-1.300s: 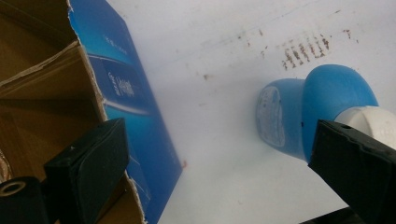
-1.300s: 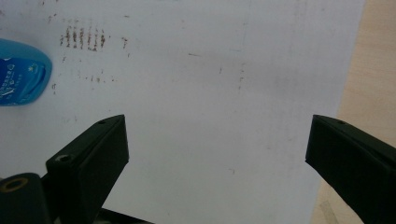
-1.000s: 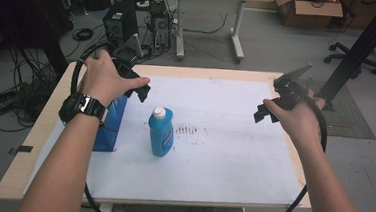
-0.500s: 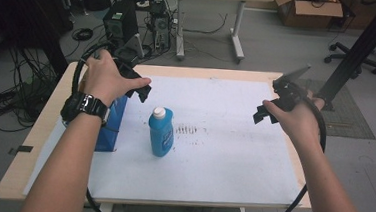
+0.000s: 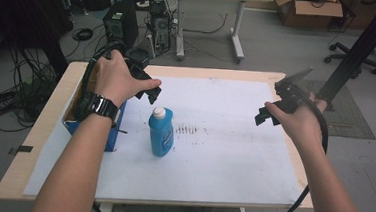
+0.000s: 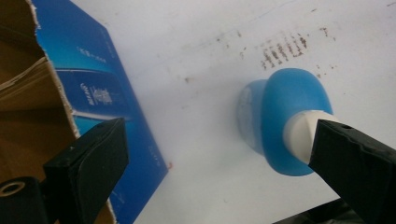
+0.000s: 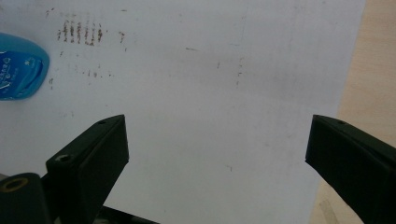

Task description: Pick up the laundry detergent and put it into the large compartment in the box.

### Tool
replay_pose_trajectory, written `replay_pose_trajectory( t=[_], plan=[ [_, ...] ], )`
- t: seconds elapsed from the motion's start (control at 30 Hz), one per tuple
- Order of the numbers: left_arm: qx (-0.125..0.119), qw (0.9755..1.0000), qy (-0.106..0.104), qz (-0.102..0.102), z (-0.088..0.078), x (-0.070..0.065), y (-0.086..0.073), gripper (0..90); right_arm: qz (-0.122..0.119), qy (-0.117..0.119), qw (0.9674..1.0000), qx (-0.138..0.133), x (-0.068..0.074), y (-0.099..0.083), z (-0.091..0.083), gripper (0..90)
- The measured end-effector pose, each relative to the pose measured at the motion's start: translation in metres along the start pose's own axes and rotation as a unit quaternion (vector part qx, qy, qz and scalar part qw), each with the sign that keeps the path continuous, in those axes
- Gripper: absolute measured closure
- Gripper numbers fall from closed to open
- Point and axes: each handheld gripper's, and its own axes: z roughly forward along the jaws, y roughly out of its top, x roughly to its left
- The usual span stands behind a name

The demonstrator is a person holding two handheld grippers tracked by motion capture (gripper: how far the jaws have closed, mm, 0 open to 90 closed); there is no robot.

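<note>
A blue bottle [image 5: 161,132] with a white cap stands upright on the white sheet [image 5: 224,138], left of centre. My left gripper [image 5: 149,92] hovers just above and behind the cap, open and empty. From the left gripper view the bottle [image 6: 285,121] sits below, its cap beside the right jaw, and the gripper [image 6: 219,168] is spread wide. My right gripper [image 5: 268,116] is held above the sheet's right side, open, nothing between its jaws. Looking along the right gripper [image 7: 217,158], the bottle [image 7: 21,70] lies at the far left edge.
A blue cardboard box [image 5: 91,129] with an open top stands at the table's left edge, under my left forearm; its torn rim [image 6: 51,88] is close to the left jaw. Brown smudges [image 5: 189,130] mark the sheet right of the bottle. Bare wooden table [image 5: 297,86] borders the sheet.
My left gripper has shifted slightly toward the bottle's cap. The bottle, box and right gripper stay where they were.
</note>
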Motion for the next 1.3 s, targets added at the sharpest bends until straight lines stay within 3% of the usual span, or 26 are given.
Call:
replay_pose_trajectory(
  t=[0.47,0.83,1.3],
  plan=[
    [0.002,0.9998,-0.007,0.017,-0.002,-0.027,0.003,4.9,0.000,0.002,1.0000,-0.001,-0.004,-0.005,-0.001,6.2],
    [0.015,0.9996,-0.007,0.022,0.012,-0.046,0.000,5.2,-0.002,0.005,1.0000,0.002,-0.004,-0.008,0.004,6.3],
    [0.043,0.9988,-0.004,0.021,0.035,-0.056,0.000,5.0,0.002,0.011,0.9999,0.004,-0.010,-0.013,0.010,6.3]
  ],
)
